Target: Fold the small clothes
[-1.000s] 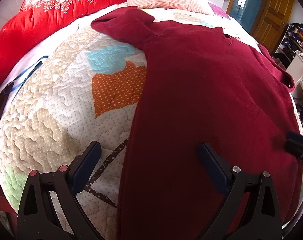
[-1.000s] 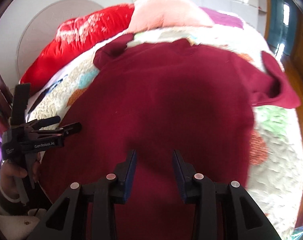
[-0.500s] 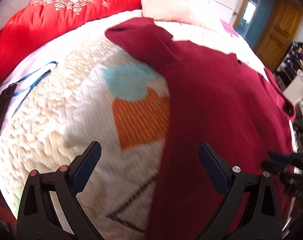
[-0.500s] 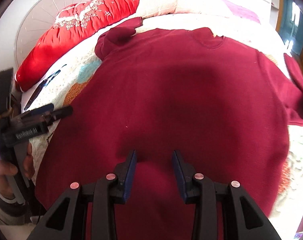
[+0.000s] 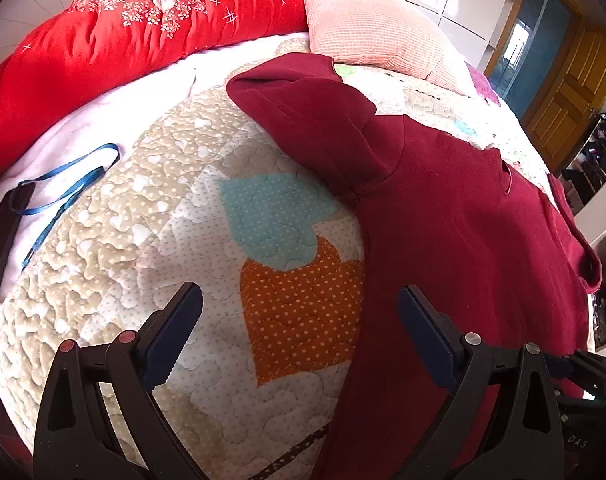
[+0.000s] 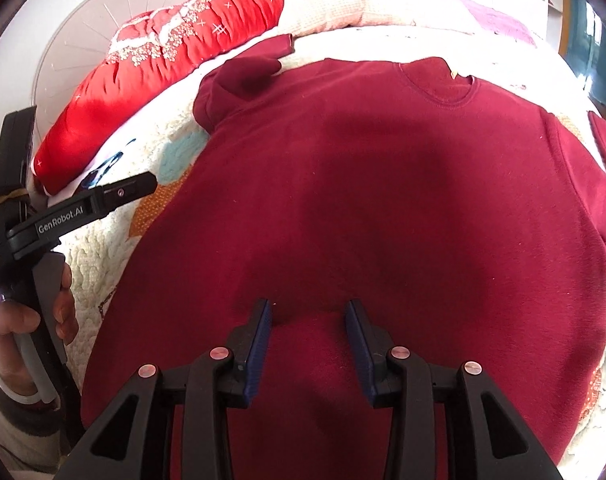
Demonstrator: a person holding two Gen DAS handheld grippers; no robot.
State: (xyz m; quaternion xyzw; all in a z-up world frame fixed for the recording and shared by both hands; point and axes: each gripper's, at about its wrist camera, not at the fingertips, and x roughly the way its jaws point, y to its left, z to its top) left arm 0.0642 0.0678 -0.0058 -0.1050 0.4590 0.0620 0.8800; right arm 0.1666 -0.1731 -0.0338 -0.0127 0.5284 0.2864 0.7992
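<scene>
A dark red sweatshirt (image 6: 383, 200) lies spread flat on the quilted bed, collar at the far end. In the left wrist view the sweatshirt (image 5: 463, 240) fills the right side and its left sleeve (image 5: 315, 120) lies bent toward the pillows. My left gripper (image 5: 301, 320) is wide open and empty, above the quilt by the shirt's left edge. It also shows in the right wrist view (image 6: 135, 188) at the left. My right gripper (image 6: 307, 320) is partly open and empty, over the shirt's lower middle.
The patchwork quilt (image 5: 143, 220) covers the bed. A red bolster (image 5: 123, 32) and a pink pillow (image 5: 375, 32) lie at the head. A black device with a blue strap (image 5: 7, 224) lies at the left edge. A wooden door (image 5: 567, 92) and shelves stand at the right.
My left gripper has moved left, off the shirt's body and over the quilt, toward the sleeve. My right gripper has stayed over the lower middle of the shirt, its jaws slightly wider.
</scene>
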